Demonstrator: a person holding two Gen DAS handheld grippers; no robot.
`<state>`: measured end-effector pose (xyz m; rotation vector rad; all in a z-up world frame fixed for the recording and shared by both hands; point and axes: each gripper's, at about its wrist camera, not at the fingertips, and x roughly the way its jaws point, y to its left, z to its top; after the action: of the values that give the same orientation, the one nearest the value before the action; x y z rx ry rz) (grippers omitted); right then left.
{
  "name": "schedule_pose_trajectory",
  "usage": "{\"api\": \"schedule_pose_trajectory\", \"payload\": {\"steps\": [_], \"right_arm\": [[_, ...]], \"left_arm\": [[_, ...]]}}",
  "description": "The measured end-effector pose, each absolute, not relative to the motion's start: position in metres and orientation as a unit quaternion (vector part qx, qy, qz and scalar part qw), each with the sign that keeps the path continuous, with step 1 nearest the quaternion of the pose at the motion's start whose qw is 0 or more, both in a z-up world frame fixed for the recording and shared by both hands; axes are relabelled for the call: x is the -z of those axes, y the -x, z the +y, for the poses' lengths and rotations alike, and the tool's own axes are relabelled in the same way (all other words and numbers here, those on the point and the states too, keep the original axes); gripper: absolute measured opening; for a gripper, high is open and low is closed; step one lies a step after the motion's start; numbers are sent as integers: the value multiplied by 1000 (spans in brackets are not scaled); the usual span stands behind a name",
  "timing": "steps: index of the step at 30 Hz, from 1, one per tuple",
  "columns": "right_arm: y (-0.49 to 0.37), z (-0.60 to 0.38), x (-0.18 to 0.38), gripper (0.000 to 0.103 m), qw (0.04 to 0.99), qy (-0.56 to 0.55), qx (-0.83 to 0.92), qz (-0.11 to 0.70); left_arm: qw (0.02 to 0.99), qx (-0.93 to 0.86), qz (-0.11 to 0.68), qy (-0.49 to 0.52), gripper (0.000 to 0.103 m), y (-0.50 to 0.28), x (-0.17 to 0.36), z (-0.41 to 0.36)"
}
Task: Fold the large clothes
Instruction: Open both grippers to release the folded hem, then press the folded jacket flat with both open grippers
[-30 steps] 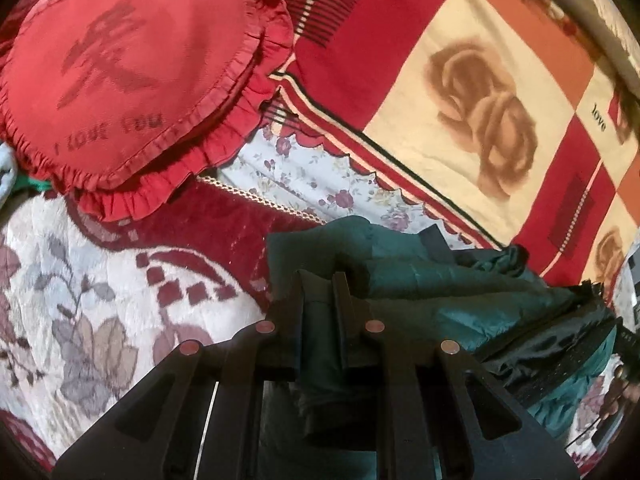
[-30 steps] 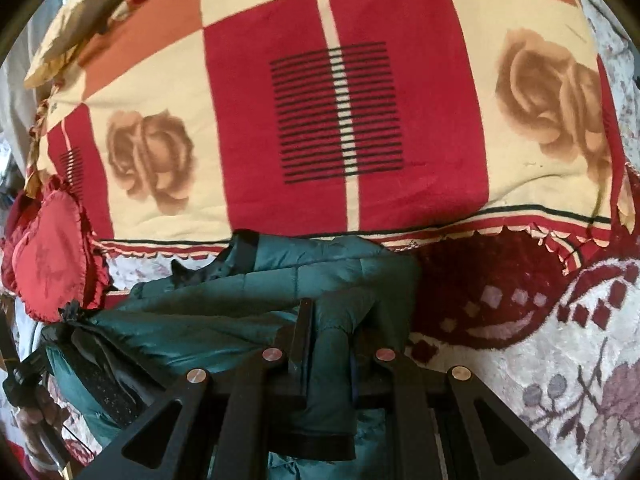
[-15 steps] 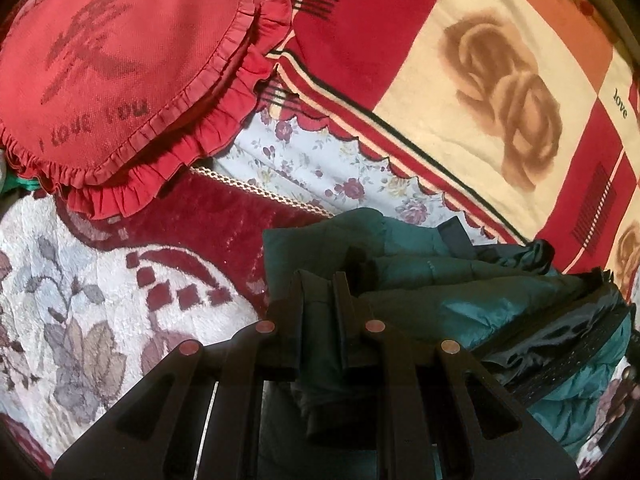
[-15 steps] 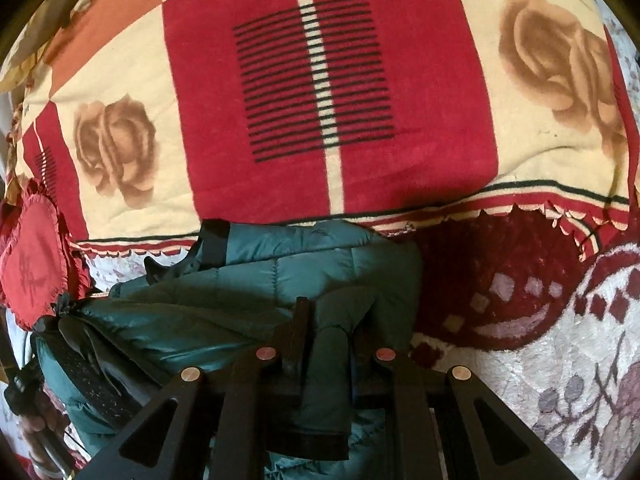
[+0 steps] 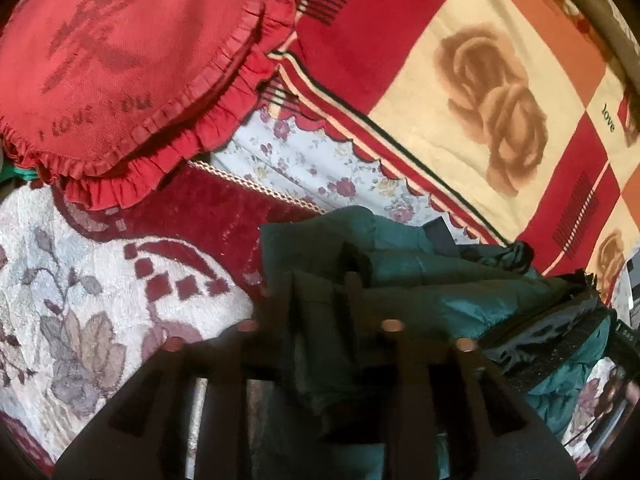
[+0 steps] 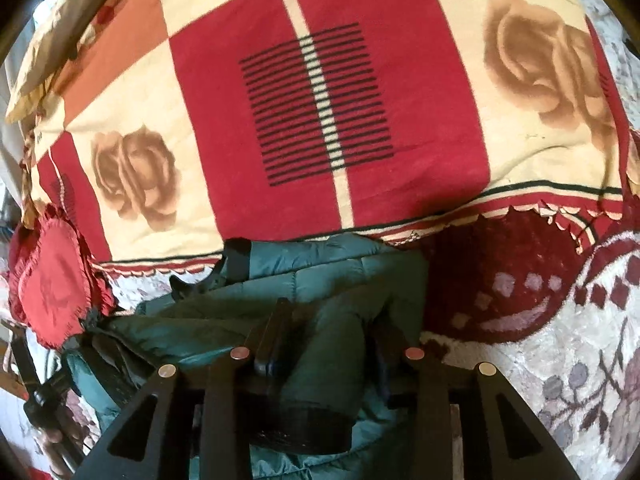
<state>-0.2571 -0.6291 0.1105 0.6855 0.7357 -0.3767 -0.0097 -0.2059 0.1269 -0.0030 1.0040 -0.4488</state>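
Grippers, left and right, both clamped on green jacket.

From my left wrist camera: my left gripper has its 2 black fingers closed on a fold of the dark green padded jacket, which spreads to the right in bunched layers. The jacket rests on a maroon-and-white floral bedcover. Above left lies a red heart cushion with a ruffled edge. A red-and-cream rose blanket fills the upper right.
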Motion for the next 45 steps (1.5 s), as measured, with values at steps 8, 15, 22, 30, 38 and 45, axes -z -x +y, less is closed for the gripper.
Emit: {"api": "schedule_pose_trajectory", "payload": {"steps": [8,15,22,30,38,45], "right_arm": [[275,-628,-136,71,876,-308,207,308],[283,-611,-150,71,889,-283,194,304],[278,-541,-136,71,915,-194,120,333],[224,-470,-122,58,922,-104,48,369],[146,-473,-79,57,901,-72,126,408],[116,-492,-37,57,883,-105,142,434]], "left_arm": [[878,206,431,8,62,19,-151,-186],[885,212,414,5,62,33,-161,-185],[894,208,398,8,62,52,-168,-186],[886,247,389,-49,62,82,-156,-232],[870,221,435,-74,62,56,-109,-252],[869,226,433,-79,68,39,-92,-258]]}}
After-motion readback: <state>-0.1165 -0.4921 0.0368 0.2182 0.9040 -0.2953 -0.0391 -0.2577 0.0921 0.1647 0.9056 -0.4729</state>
